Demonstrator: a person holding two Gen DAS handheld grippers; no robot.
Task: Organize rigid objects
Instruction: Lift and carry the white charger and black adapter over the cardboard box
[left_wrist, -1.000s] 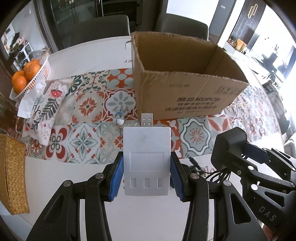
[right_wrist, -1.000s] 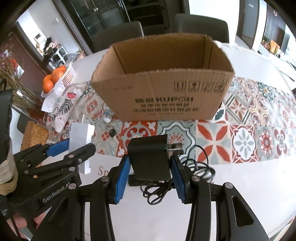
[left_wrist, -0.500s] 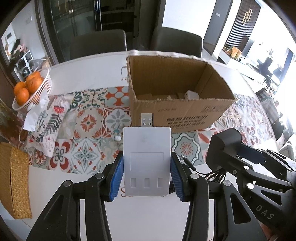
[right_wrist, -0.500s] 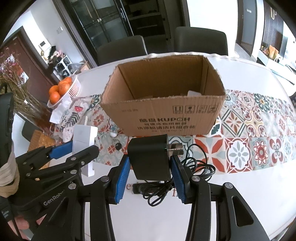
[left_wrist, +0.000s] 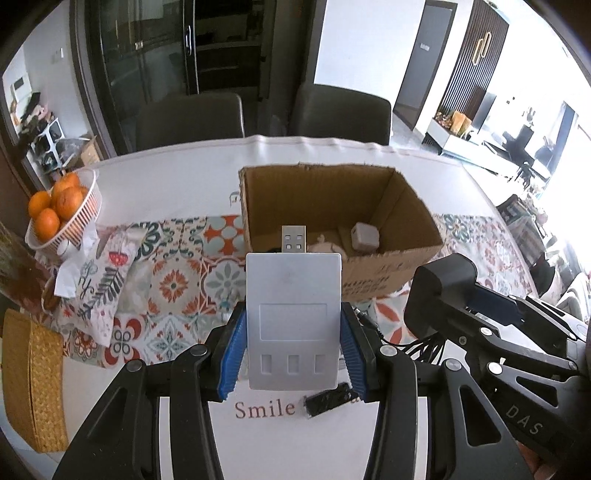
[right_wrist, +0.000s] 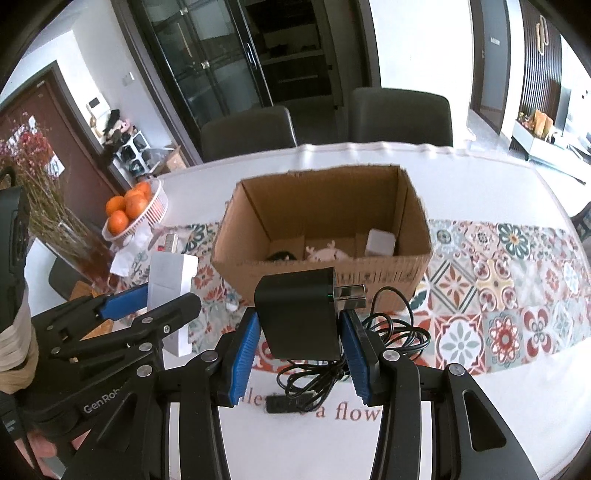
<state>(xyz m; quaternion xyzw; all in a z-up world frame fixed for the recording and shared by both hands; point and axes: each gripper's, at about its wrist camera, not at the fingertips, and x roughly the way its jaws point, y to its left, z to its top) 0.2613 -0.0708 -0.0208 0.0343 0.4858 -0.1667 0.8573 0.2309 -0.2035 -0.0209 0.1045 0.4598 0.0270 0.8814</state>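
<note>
left gripper (left_wrist: 293, 345): blue pads clamped on both long edges of the white USB device (left_wrist: 293, 321), held off the table on the near side of the cardboard box (left_wrist: 391, 273); USB plug points toward the box.
right gripper (right_wrist: 301, 354): blue pads pinching the black power adapter (right_wrist: 299, 314) from both sides, also on the near side of the box; metal prongs stick out to the adapter's right.
cable (right_wrist: 354, 354): black, loosely coiled, hangs from the adapter down to the table in front of the box (where its end goes, cannot tell).
cardboard box: open top, standing on the patterned runner (right_wrist: 498, 295); printed text on its near wall.
box contents: white cube charger (right_wrist: 380, 242) at the right end of the floor, a pale small object (right_wrist: 325, 254) mid-floor, something dark (right_wrist: 280, 255) at the left end (too small to identify).
black stick (left_wrist: 327, 400): lies flat on the white tablecloth (left_wrist: 177, 177), on the near side of the box, under the white device, next to printed "Smile".
fruit basket (left_wrist: 79, 218): white, holds oranges, well to the left of the box.
floral cloth (left_wrist: 99, 284): draped on the runner between basket and box.
chairs (left_wrist: 192, 118): two dark ones behind the box, at the far table edge.
</note>
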